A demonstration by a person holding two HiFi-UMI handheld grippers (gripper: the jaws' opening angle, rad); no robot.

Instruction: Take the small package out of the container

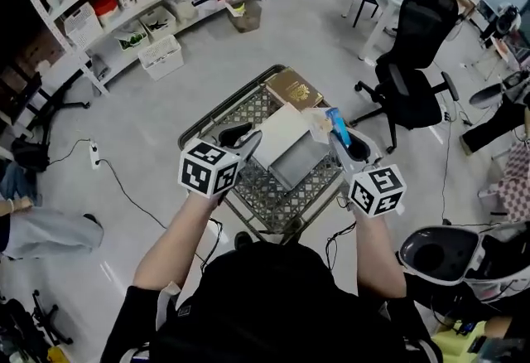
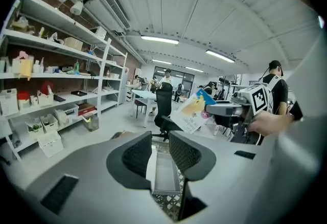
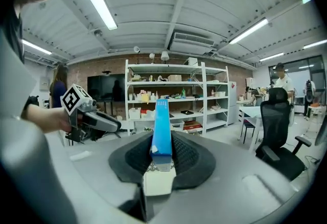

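A wire basket (image 1: 217, 108) stands on the floor in front of me and holds a white box (image 1: 286, 146) and a gold-brown book (image 1: 293, 89). My right gripper (image 1: 344, 140) is shut on the small package (image 1: 325, 123), a flat pack with a blue top edge, held up above the basket's right side. In the right gripper view the package (image 3: 161, 128) stands edge-on between the pads. My left gripper (image 1: 242, 138) is open over the basket's left part with nothing between its fingers (image 2: 137, 155). The left gripper view shows the package (image 2: 191, 113) in the air.
A black office chair (image 1: 414, 63) stands just right of the basket. White shelving (image 1: 141, 5) with bins runs along the back left. A cable with a power strip (image 1: 93, 154) lies on the floor at left. People sit at the right edge.
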